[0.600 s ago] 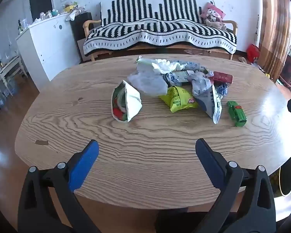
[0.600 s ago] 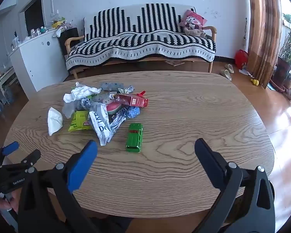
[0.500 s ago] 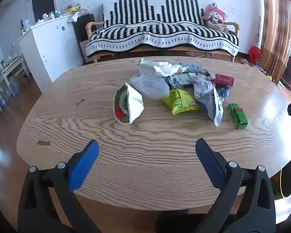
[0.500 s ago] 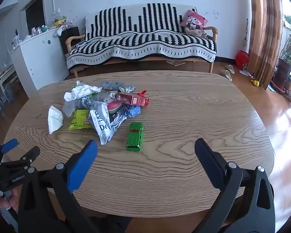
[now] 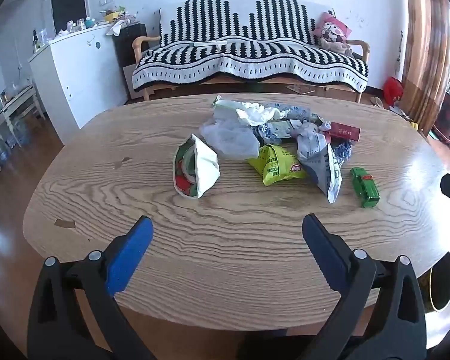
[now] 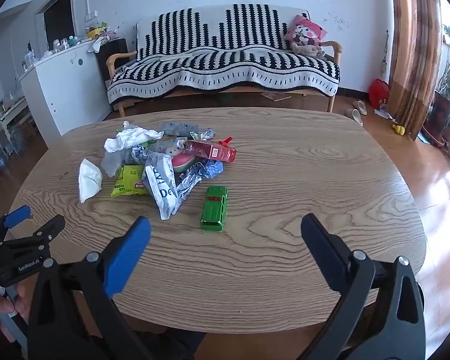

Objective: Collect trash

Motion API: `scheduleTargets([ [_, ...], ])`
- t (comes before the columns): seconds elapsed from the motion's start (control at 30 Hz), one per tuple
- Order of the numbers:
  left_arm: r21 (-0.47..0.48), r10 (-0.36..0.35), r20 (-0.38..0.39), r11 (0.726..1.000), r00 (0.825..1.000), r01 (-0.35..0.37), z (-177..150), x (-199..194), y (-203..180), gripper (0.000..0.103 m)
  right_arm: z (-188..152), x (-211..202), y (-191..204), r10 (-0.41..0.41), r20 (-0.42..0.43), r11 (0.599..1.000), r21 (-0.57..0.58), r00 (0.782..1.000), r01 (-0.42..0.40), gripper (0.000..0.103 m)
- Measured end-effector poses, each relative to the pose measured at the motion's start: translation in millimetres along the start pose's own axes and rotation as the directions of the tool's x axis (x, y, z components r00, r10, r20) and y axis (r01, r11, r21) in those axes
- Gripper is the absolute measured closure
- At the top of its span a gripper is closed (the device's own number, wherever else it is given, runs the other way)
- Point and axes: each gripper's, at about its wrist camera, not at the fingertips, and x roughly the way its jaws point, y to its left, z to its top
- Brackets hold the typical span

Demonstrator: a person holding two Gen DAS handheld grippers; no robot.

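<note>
From the left wrist, the left gripper [image 5: 226, 225] hangs with its jaws spread wide over the near edge of the table [image 5: 111, 180], holding nothing; the white folded packet [image 5: 202, 169] lies nearest, apart from the trash pile [image 5: 273, 138], and a shallow pinch could crumple or skid it. From the right wrist, the right gripper [image 6: 225, 225] is likewise spread and holding nothing, and the green toy car [image 6: 214, 204] beside the pile risks being scooped up as 1 more piece of trash.

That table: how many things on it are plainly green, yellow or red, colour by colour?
Green: 1, the toy car
Yellow: 1, the snack bag
Red: 1, the flat box
Total: 3. The other wrappers in the pile on the table are mostly white, grey or bluish.
</note>
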Motion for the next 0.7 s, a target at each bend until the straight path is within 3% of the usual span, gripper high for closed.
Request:
scheduleTargets([
  [0.7,-0.002,0.003,0.002,1.0,1.0,-0.003,0.6,-3.5,3.2,0.006,0.8,-1.1,-0.4,0.003,0.004,1.0,-0.001,1.0,-0.003,0.006],
])
